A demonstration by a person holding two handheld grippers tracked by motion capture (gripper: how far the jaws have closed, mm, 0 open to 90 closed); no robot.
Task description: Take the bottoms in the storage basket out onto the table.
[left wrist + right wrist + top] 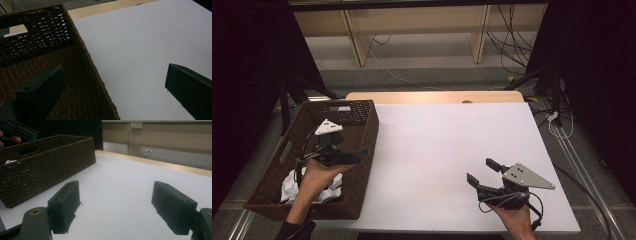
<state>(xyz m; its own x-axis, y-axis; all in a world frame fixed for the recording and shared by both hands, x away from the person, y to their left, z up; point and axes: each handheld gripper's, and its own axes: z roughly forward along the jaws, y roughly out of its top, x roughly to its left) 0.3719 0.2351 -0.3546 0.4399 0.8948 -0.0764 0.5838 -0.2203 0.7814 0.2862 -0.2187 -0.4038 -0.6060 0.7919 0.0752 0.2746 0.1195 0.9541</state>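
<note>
The left tool (pixel 357 152) is held raised, its jaws spread wide and empty, gripped by the left hand (pixel 319 175). The right tool (pixel 484 172) sits lower, jaws likewise wide apart with nothing between them, in the right hand (pixel 512 215).

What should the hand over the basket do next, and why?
Probably lift the left gripper up and away from the brown basket. Its jaws stand open with nothing between them, and the crumpled white cloth already lies inside the basket near the front wall. The right gripper waits open over the white table.
</note>
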